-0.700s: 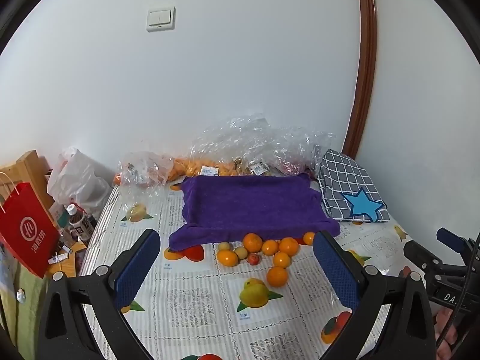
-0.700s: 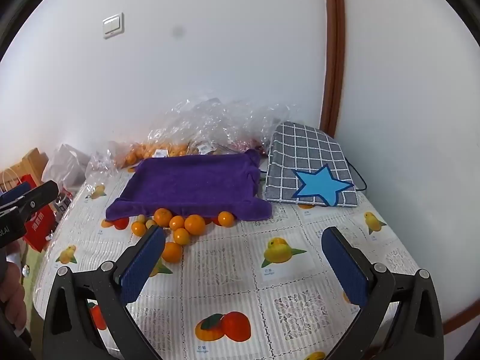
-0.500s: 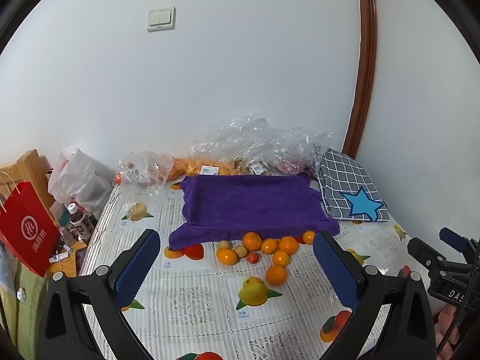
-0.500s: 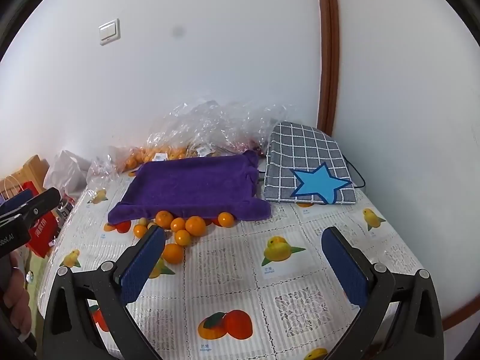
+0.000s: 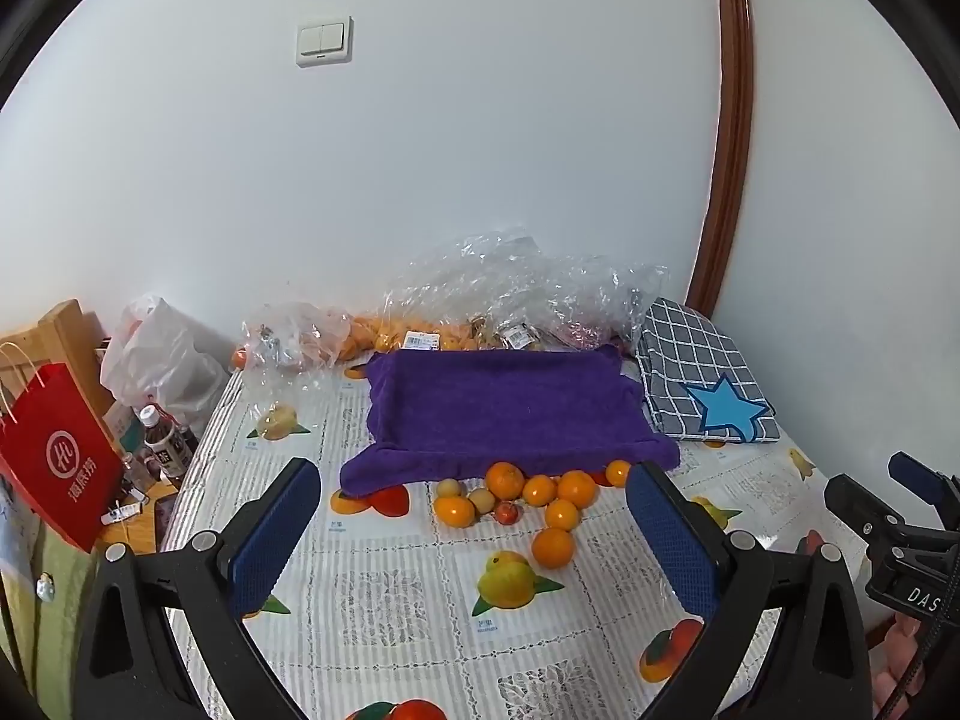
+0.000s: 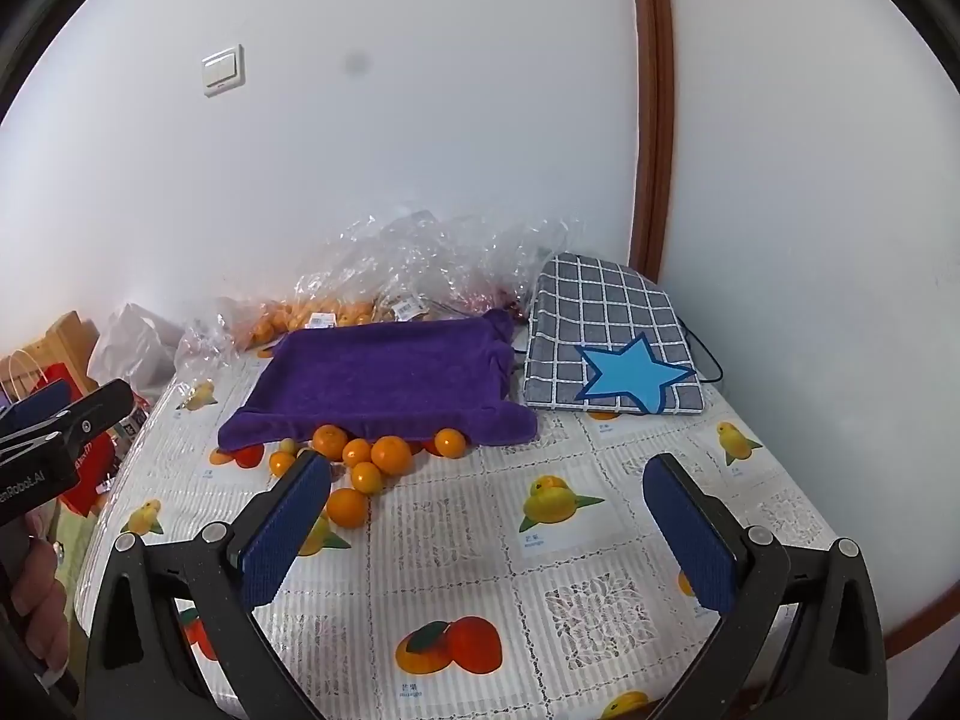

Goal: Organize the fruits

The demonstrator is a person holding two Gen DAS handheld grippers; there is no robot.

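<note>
**Fruit heaped at the towel's edge, both claws spread**

Reading what print we can: the red paper bag (image 5: 57,450) beside the table carries a white round logo and white Chinese characters, the tablecloth (image 5: 390,594) has small captions under its printed fruit, too fine for us to make out, and white barcode labels sit on the crinkled clear plastic bags (image 5: 510,300) against the wall. On the right gripper's body, seen at the edge of the left wrist view, we read "DAS"; on the left gripper's body in the right wrist view, "Robot.AI".

We hold the left gripper (image 5: 474,531) above the table with its blue textured pads wide apart and nothing between them. The right gripper (image 6: 486,516) is likewise spread and empty.

The loose fruits (image 5: 528,498), round, smooth oranges with a few smaller pale and red ones, lie clustered on the tablecloth, touching the near edge of the plush purple towel (image 5: 504,408). One orange (image 5: 552,547) sits nearest us, just apart from the cluster. More oranges fill the plastic bags behind the towel. A grey checked cushion (image 6: 606,324) with a blue star lies just beside the towel.
</note>
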